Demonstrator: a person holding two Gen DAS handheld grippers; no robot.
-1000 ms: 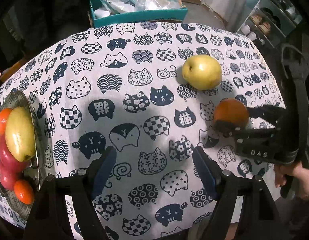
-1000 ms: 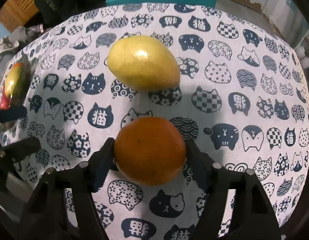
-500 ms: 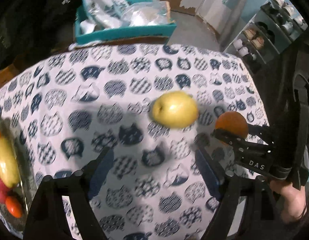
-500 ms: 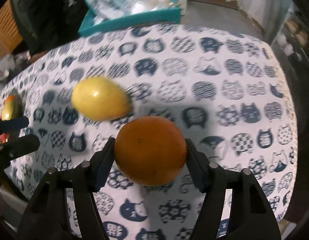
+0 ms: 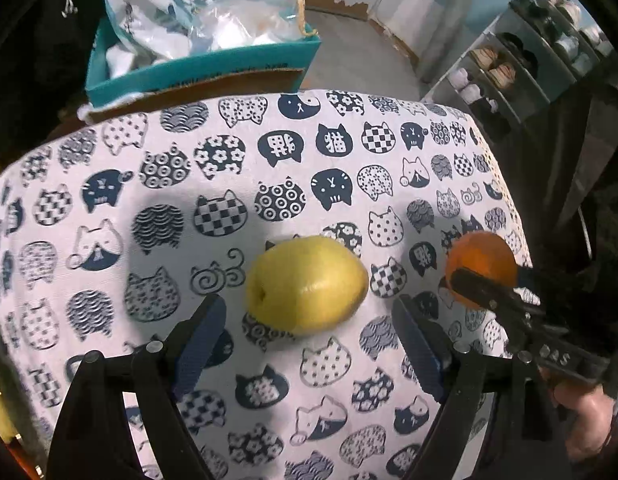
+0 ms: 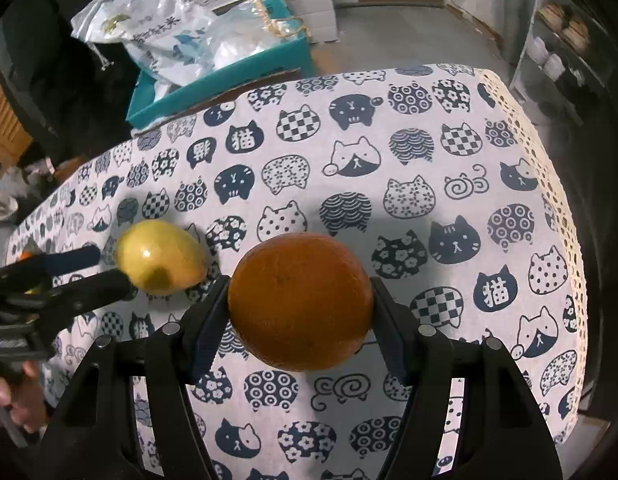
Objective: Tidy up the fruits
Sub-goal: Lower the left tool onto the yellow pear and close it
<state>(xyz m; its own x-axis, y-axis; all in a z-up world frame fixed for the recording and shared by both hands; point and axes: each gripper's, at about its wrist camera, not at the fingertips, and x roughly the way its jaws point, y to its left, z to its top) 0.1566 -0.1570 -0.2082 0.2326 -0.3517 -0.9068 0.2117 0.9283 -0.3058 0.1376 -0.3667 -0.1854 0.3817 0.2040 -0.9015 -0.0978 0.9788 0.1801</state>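
Yellow pear [image 5: 307, 284] lies on its side on the cat-print tablecloth [image 5: 189, 184], long axis running across the left wrist view, stem dimple toward the picture's left. Left gripper [image 5: 305, 344] hangs just short of it, jaws apart after widening, nothing between them. Right gripper [image 6: 301, 320] is clamped on the orange [image 6: 300, 302], held clear of the cloth just beside the pear. Teal box [image 5: 197, 76] of plastic bags sits past the far table edge.

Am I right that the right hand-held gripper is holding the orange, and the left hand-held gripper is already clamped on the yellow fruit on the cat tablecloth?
Not quite. The left wrist view shows the left hand-held gripper open, with the yellow fruit ahead of its fingers, lying free on the cat tablecloth. The right hand-held gripper does hold the orange.
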